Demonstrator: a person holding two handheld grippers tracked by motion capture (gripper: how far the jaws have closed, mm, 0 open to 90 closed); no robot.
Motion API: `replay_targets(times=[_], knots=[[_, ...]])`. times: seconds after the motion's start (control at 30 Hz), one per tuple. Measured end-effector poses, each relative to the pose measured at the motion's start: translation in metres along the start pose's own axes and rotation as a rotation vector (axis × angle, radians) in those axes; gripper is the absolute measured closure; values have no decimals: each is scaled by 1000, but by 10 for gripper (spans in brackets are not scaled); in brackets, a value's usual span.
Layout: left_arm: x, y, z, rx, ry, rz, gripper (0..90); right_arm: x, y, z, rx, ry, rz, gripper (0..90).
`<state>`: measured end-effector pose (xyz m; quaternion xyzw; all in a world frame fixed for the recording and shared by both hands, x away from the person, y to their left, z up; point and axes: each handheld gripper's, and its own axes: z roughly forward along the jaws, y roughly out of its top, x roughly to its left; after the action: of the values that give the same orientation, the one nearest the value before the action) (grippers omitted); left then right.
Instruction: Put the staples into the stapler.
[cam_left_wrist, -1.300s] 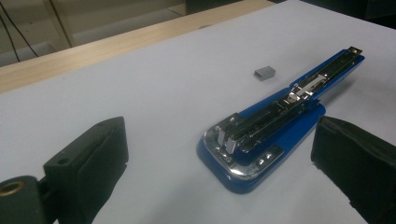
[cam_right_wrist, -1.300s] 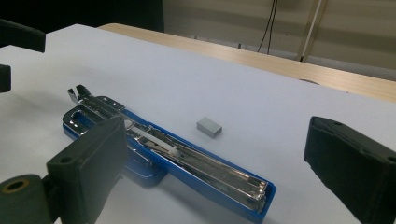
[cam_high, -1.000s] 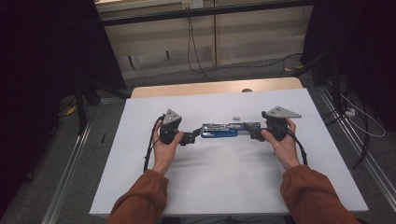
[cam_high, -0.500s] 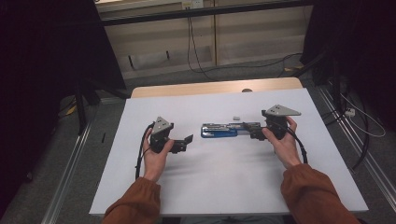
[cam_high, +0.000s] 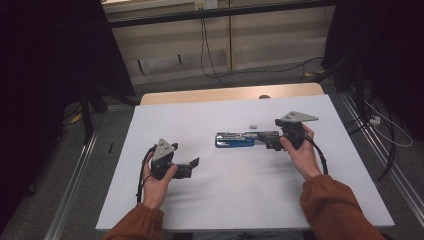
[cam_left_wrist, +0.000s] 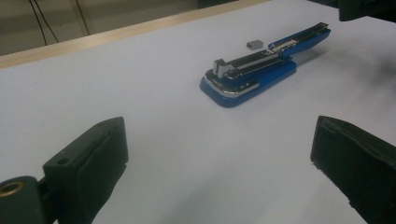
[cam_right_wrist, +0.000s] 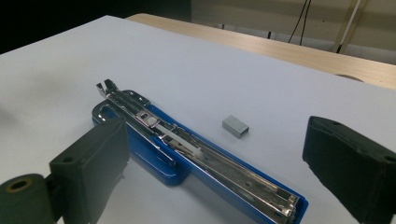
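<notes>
Two grippers work on one blue stapler, which lies flat on the white table with its top swung back so that the metal staple channel is exposed. A small grey block of staples rests just beyond the stapler, apart from it.

One second ago the left gripper was at the stapler's left end. It now sits well clear of the stapler, toward the person's side and to the left, jaws spread and empty; in the left gripper view the stapler lies well ahead between the two open fingers. The right gripper has not moved: it remains at the stapler's right end. Its own view shows the jaws parted, straddling the open stapler without clamping it, with the staple block just beside the channel.

Judgement: the opening step appears complete, the left hand's bracing is no longer required, and loading the staple block into the channel is the likely next operation.
</notes>
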<state>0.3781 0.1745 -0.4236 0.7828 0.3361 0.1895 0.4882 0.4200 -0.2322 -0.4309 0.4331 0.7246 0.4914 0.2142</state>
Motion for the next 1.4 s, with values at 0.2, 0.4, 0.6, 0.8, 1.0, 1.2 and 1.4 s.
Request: replay_targets(times=[0.2, 0.4, 0.6, 0.8, 1.0, 1.2, 1.4], knots=[[-2, -12, -22, -22, 8, -44, 43, -3, 8, -1, 36, 47, -27, 97], [-4, -21, -37, -33, 17, -45, 41, -2, 13, 3, 72, 69, -59, 97], [-6, -24, -51, -61, 44, -35, 40, -5, 19, 7, 63, 58, -50, 79], [-6, -29, -60, -78, 66, -48, 38, -6, 31, 12, 90, 46, -74, 83], [-8, -30, -60, -67, 67, -42, 38, -7, 40, 20, 115, 56, -95, 81], [-7, -29, -58, -70, 64, -47, 38, -11, 48, 28, 160, 66, -118, 124], [-5, -29, -58, -65, 60, -53, 38, -19, 52, 39, 204, 66, -114, 176]])
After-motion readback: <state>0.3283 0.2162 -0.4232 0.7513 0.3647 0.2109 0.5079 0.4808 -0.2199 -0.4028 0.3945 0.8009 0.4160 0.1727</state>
